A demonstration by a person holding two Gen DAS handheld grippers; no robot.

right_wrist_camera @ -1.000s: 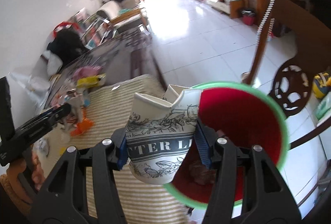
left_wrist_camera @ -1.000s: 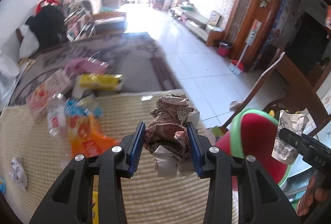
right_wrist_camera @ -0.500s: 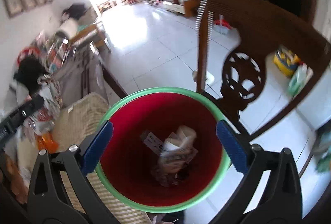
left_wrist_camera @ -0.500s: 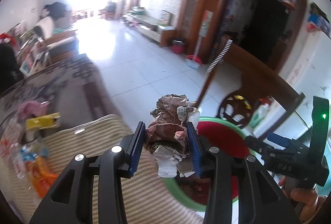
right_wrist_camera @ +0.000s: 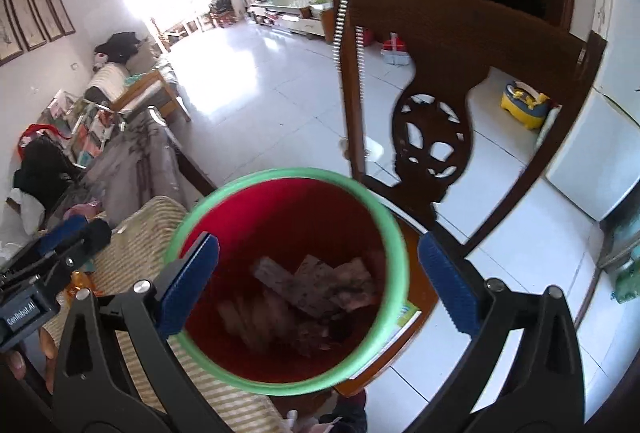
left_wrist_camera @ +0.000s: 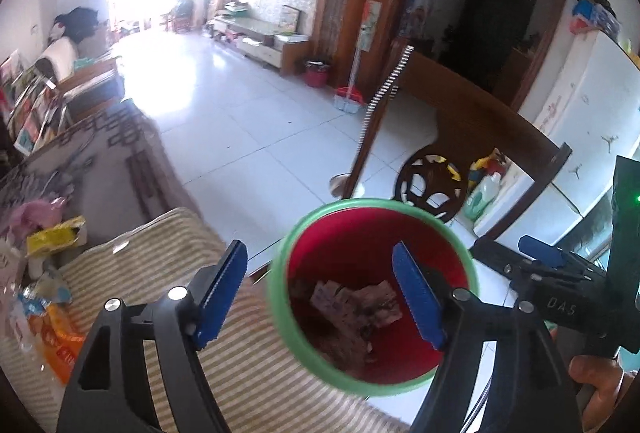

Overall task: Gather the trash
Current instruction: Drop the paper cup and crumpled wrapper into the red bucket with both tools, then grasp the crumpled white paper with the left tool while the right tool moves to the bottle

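**A:** So what's the room like? Biggest stuff first.

**B:** Long living room, white tile floor [left_wrist_camera: 248, 121], really bright at the far end. One low cabinet [left_wrist_camera: 264, 45] along the far wall, one dark carved wooden chair [right_wrist_camera: 452, 81] right behind the bin. Four framed pictures [right_wrist_camera: 36, 17] in a row on the white wall. The counter [left_wrist_camera: 248, 361] has a striped beige cloth on it.

**A:** And the bin?

**B:** One bin [right_wrist_camera: 394, 233], red inside with a green rim, sitting at the counter's edge next to the chair. The crumpled paper trash [right_wrist_camera: 320, 285] is down at the bottom of it, several pieces, too blurry to count.

**A:** Anything left on the counter?

**B:** Yeah, a little pile of wrappers at the far left: one yellow packet [left_wrist_camera: 56, 237], one orange wrapper [left_wrist_camera: 60, 341], some pink stuff behind them. Well apart from the bin.

**A:** Grippers?

**B:** Two, both over the bin. Left gripper [left_wrist_camera: 326, 297] has its fingers opening, nothing between them, just the bin below. Right gripper [right_wrist_camera: 320, 277] has its fingers spread wide, also holding nothing.
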